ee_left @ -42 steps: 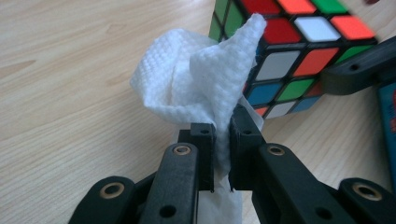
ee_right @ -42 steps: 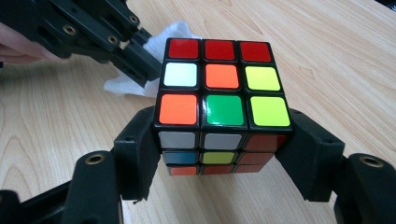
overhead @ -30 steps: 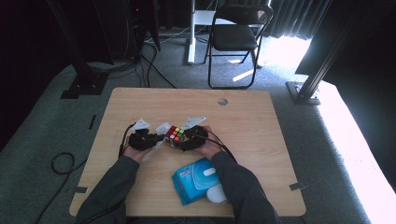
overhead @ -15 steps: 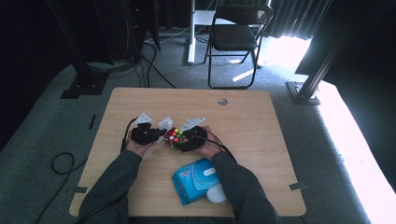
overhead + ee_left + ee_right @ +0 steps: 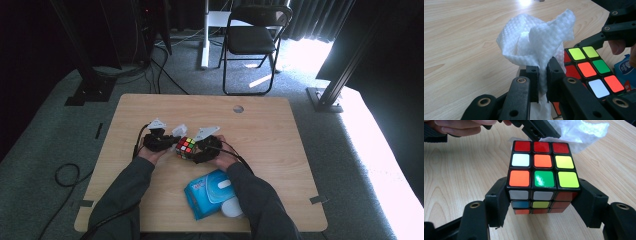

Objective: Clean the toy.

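At table centre, near the person's side, sits one colour cube [image 5: 543, 178], gripped by the right gripper [image 5: 541, 205]: jaws spread approx. a cube-width, pads pressed on its lower left & right sides, so the bottom layers are partly hidden. Cube's underside can't be seen; whether it rests on the table [image 5: 280, 130] or is lifted is hard to tell. In the high view cube [image 5: 185, 147] is small, between both grippers.

Left gripper [image 5: 542, 75] has jaws nearly together, pinching one crumpled white wipe [image 5: 536, 42]; wipe's lower end runs down behind the jaws, cut off at frame bottom. Wipe touches the cube's far side, just beside its red row.

Nearer the person: one blue wipes pack [image 5: 212, 192], part covered by the right sleeve, w/ a white object [image 5: 231, 207] at its edge, too hidden to ID. Beyond the table, one folding chair [image 5: 252, 40].
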Available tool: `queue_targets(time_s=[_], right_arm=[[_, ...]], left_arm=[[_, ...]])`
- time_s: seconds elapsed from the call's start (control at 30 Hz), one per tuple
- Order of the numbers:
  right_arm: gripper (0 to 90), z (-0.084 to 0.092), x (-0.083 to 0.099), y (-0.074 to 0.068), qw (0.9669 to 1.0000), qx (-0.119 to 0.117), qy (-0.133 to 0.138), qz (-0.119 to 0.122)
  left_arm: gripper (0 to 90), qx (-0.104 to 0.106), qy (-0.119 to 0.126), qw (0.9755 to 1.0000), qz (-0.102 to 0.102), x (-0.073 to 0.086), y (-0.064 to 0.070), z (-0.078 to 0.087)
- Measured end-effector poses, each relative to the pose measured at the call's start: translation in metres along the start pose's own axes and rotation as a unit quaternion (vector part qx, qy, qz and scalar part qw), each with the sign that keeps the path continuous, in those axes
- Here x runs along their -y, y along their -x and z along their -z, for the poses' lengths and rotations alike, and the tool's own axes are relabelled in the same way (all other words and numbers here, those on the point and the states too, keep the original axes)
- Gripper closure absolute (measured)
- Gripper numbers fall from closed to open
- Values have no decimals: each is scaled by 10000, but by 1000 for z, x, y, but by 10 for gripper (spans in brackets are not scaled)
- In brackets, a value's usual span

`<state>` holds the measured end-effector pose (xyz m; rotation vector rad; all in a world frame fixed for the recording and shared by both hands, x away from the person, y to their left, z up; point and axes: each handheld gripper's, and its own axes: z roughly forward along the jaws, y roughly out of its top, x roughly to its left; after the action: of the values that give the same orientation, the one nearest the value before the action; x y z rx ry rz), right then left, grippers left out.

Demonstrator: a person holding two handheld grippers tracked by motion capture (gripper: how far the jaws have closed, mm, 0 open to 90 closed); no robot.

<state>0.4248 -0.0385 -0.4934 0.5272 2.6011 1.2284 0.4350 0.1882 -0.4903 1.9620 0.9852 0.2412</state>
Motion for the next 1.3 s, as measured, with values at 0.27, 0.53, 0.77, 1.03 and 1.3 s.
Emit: queue_targets(time_s=[0.27,0.53,0.77,1.03,1.3], right_arm=[[344,1,0,0,10000,-17,72,-41],[344,3,1,2,9998,7,156,-139],[344,4,1,3,9996,38,177,-196],[344,7,2,5,9991,102,269,-320],[344,11,3,9,9977,145,464,-483]], left_arm=[[833,9,-128,9999,44,8,-2,-6],[834,85,-197,9997,73,17,-2,-7],[836,70,-243,9996,106,27,0,-8],[835,104,-301,9994,108,36,2,-10],[836,33,-397,9992,-31,45,8,-13]])
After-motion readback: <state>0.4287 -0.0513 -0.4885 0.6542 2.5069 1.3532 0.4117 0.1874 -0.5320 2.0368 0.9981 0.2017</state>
